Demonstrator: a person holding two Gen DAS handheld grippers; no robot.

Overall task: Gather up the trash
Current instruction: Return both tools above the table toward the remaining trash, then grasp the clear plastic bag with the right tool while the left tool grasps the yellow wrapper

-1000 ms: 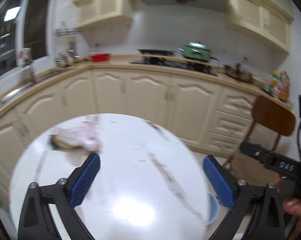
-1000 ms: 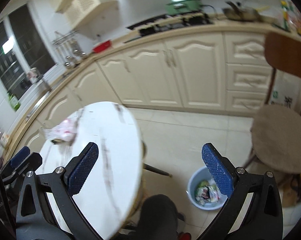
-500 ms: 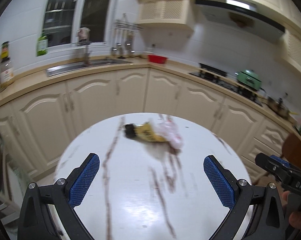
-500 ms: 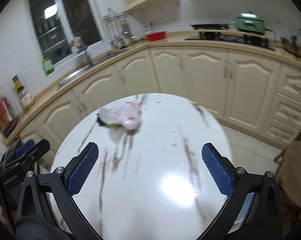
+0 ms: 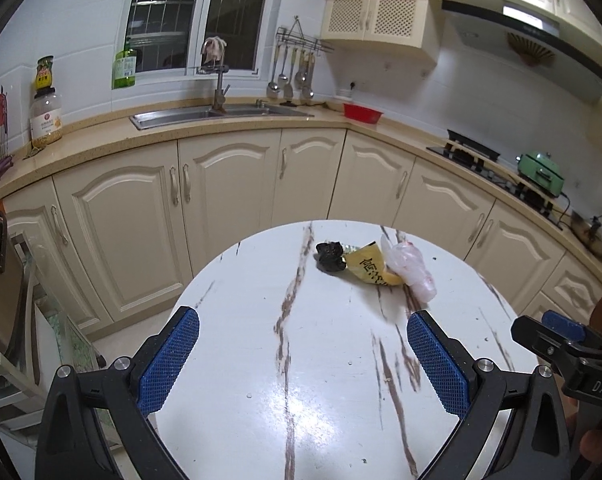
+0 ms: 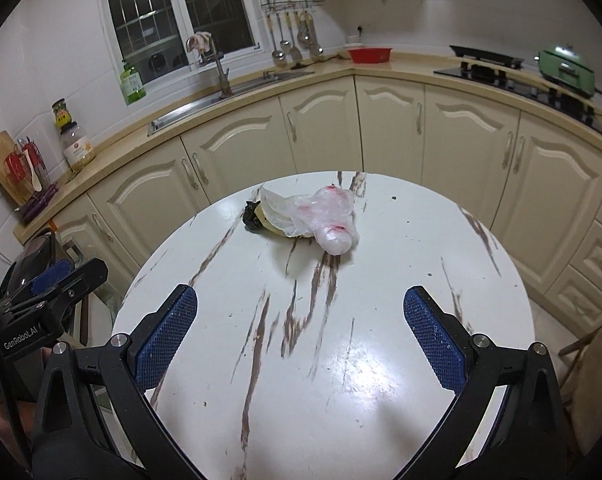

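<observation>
Glossy bench, crinkled trash
Marble-look bench (image 6: 381, 360) shines; thin translucent plastic bag (image 6: 325, 216); claw pads (image 6: 165, 336) textured blue rubber.

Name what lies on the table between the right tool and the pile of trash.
Nothing: in the right wrist view, only bare tabletop separates the right tool from the trash pile.

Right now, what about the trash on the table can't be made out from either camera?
- Yellow wrapper: right wrist view shows only a sliver, the clear plastic bag covers it; its print is too small to read.
- Black scrap: too small to identify.
- What the bag holds: only pink smears show.
- Table: near edge cut off behind both grippers.
</observation>
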